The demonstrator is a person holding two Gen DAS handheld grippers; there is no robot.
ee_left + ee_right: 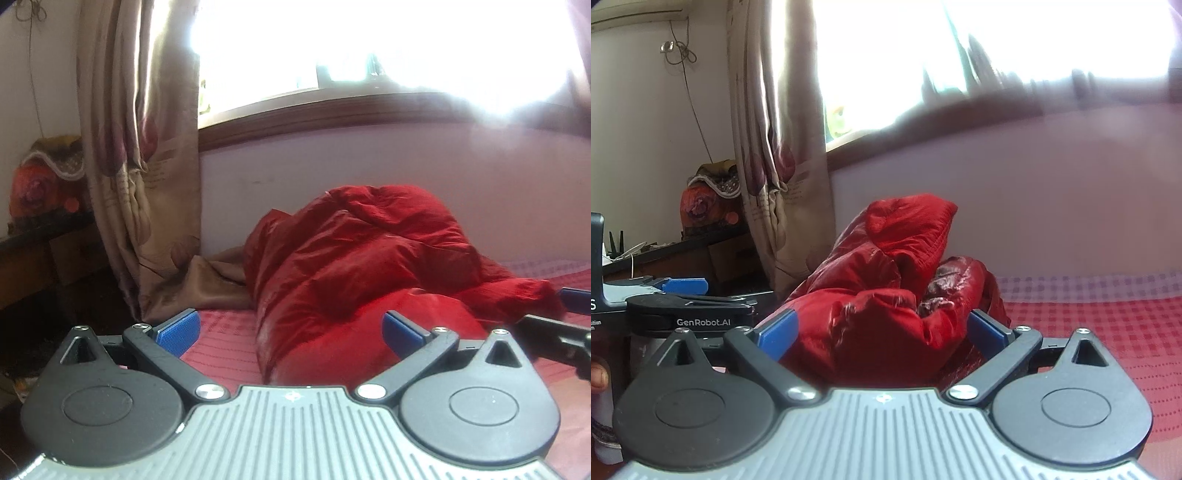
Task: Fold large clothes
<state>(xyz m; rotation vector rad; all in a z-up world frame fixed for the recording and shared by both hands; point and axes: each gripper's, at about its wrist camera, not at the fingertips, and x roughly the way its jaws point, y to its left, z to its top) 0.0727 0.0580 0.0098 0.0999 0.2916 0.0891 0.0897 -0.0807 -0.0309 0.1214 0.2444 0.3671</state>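
A red puffy jacket (362,243) lies crumpled on the bed, bunched into a heap near the wall. In the left wrist view my left gripper (291,332) is open, its blue pads wide apart, with the jacket's near end between and just beyond them. In the right wrist view the jacket (886,280) is piled right in front of my right gripper (882,332), which is open with red fabric between its blue pads. The left gripper shows at the left of the right wrist view (683,286), the right gripper at the right edge of the left wrist view (569,314).
The bed has a red checked sheet (1108,325). A patterned curtain (140,147) hangs at the left by a bright window (369,48). A pale wall (406,166) runs behind the bed. A dark shelf with bundled cloth (44,184) stands far left.
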